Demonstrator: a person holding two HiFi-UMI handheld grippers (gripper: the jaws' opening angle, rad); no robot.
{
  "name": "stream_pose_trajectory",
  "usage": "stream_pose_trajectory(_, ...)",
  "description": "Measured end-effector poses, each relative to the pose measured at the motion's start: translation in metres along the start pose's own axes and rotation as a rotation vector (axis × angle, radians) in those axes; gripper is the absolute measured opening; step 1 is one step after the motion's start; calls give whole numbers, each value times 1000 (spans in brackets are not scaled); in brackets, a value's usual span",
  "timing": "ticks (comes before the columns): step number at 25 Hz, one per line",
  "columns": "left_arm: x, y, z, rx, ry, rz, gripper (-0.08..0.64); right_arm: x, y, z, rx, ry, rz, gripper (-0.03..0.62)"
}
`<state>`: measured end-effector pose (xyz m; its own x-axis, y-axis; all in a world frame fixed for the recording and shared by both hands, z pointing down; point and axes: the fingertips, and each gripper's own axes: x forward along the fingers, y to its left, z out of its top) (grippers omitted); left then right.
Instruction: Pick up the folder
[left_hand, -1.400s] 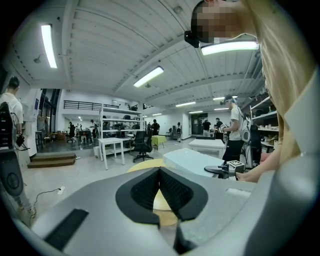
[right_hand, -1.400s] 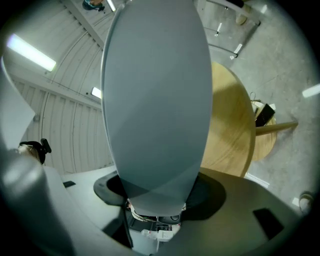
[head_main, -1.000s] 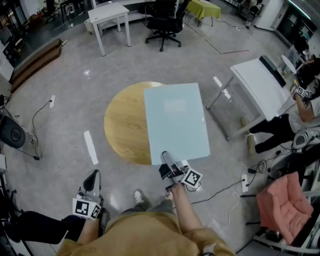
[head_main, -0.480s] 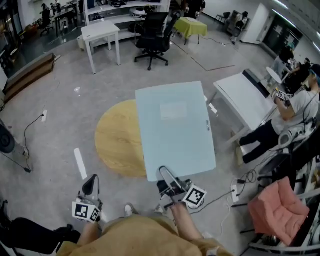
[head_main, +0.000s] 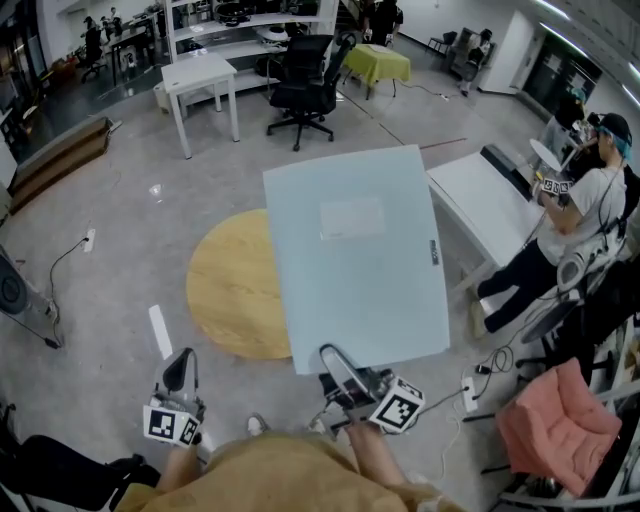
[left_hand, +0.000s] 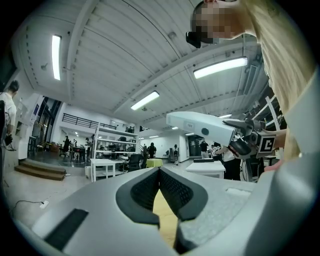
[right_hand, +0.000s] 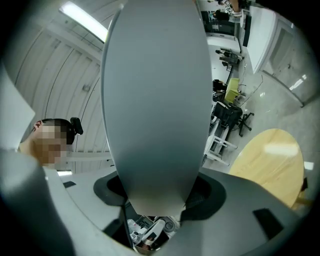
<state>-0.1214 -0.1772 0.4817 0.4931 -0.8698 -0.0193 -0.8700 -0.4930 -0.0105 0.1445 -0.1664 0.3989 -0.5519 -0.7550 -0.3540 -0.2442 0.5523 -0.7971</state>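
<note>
The folder (head_main: 355, 255) is a large pale blue-grey sheet with a faint label patch, held in the air above the round wooden table (head_main: 225, 290). My right gripper (head_main: 340, 370) is shut on the middle of its near edge. In the right gripper view the folder (right_hand: 155, 100) rises from between the pads and fills the middle, with the table (right_hand: 270, 160) far below at the right. My left gripper (head_main: 180, 372) hangs at the lower left, apart from the folder. Its tips touch with nothing held (left_hand: 160, 171). From the left gripper view the folder (left_hand: 200, 125) shows edge-on.
A white desk (head_main: 490, 205) stands right of the table, with a seated person (head_main: 580, 220) beyond it. A chair with a pink cushion (head_main: 550, 420) is at the lower right. A black office chair (head_main: 305, 75) and a white table (head_main: 200, 75) stand at the back.
The folder has come up off the wooden table and nearer to the head camera, carried by the rising right gripper. The left gripper has shifted only slightly.
</note>
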Motion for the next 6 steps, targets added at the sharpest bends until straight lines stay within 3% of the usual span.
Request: stream_pose_trajectory(6,-6,-9,-1,7,3,21,3,-4,14,6,10,21,53,270)
